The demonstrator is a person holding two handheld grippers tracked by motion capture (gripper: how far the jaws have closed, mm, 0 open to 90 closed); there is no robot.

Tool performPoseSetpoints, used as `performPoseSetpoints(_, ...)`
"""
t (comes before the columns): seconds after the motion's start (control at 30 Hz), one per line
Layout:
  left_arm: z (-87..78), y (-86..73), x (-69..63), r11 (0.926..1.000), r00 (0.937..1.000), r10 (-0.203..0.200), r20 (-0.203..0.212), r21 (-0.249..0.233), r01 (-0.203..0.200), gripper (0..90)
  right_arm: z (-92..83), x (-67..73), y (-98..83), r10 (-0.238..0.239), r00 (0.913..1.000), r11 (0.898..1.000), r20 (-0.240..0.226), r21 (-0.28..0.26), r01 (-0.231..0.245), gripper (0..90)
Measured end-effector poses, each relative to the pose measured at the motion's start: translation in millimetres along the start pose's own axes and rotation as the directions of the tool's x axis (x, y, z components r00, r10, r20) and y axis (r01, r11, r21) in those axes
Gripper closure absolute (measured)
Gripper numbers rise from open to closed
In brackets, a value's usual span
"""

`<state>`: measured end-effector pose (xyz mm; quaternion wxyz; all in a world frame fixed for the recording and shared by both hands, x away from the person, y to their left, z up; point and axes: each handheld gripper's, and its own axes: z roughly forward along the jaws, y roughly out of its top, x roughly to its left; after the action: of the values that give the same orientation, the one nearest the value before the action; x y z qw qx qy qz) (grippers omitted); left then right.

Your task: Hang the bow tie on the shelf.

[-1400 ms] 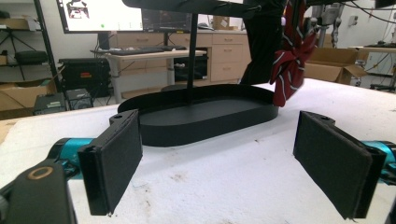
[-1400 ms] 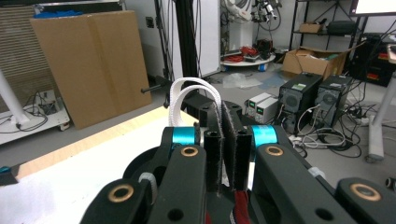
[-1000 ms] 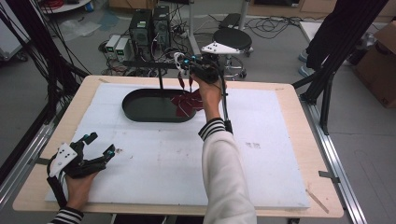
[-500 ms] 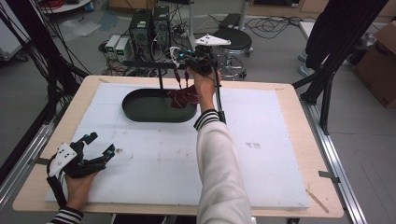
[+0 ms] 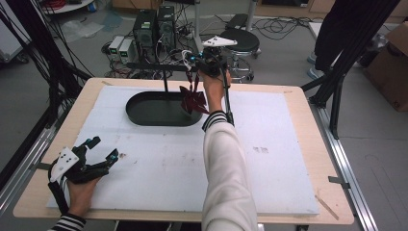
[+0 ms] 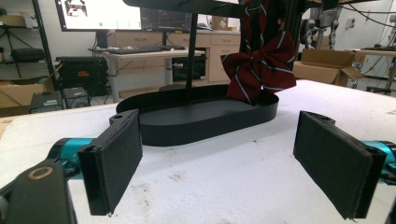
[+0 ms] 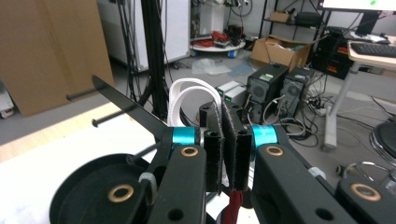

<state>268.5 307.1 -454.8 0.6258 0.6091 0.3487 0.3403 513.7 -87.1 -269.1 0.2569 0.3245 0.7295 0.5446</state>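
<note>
Right hand-held gripper (image 5: 196, 77) shifted left, clamping striped bow tie (image 5: 193, 99) above black oval tray (image 5: 144, 113), left hand-held gripper (image 5: 98, 153) released.

Your bow tie (image 6: 259, 69) is dark red with thin pale stripes; its strap (image 7: 189, 100) is white; the tray (image 5: 144, 111) is black.

My right gripper (image 5: 196, 77): black body w/ grey three-cornered plate on top, teal collars, brass-ringed screw holes, black cable trailing along my forearm. Left gripper (image 5: 103, 150): black frame, white side panel w/ dark dots, teal tips; flat black padded fingers (image 6: 112, 165) on teal collars. I wear a cream sleeve w/ black-and-white striped cuffs.
</note>
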Motion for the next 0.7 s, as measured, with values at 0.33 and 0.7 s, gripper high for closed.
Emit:
performPoseSetpoints(0.33, -0.2, 0.0, -0.1, 1.0, 1.0, 0.0, 0.001, 0.001, 0.0, 15.9, 8.9, -2.1, -10.8, -0.02, 0.9996, 0.998, 0.021, 0.064, 0.018, 87.4)
performPoseSetpoints(0.7, -0.2, 0.1, -0.2, 1.0, 1.0, 0.004, -0.001, 0.003, -0.004, 15.9, 13.8, 1.7, -22.6, -0.1, 0.9945, 0.977, 0.029, 0.19, 0.093, 83.8)
